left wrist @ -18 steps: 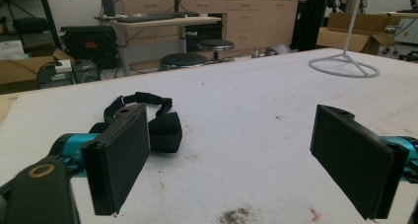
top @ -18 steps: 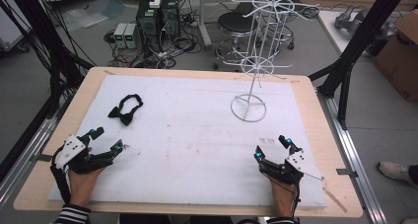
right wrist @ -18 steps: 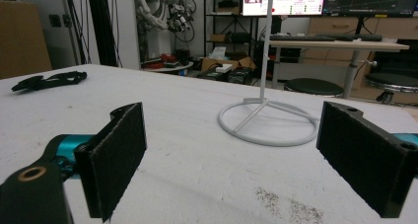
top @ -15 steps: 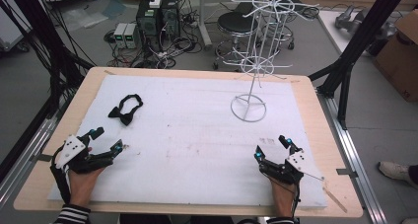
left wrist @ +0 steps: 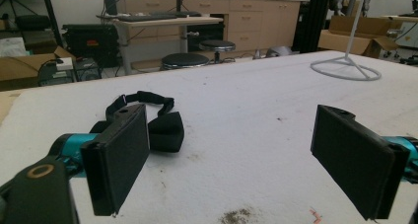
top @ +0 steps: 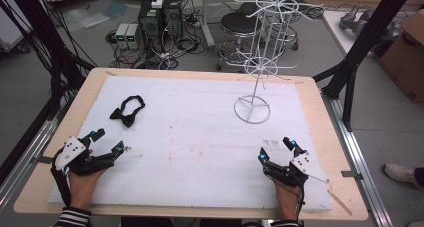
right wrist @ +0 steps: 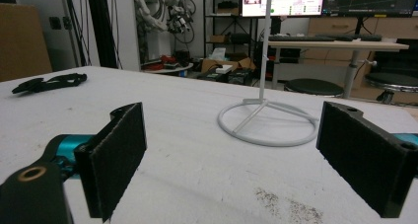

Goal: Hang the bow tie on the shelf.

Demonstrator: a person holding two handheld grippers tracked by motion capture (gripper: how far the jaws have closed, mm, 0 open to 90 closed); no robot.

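We see a wooden worktop (top: 320, 102) covered by a white foam sheet (top: 200, 137). Ahead of the right gripper's jaws, a little to their left, stands a white wire rack (top: 264, 57), upright on its ring base (right wrist: 268, 120), well apart from the jaws. The left gripper (top: 106, 142) rests low at the sheet's near edge, its jaws spread wide with nothing between them. The right gripper (top: 278, 148) sits likewise at the near edge, jaws wide apart and holding nothing. A black bow tie (left wrist: 153, 120) lies flat on the foam just beyond the left gripper's left jaw, near it but not touching; from the right gripper's jaws it lies far off to the left (right wrist: 49, 82).
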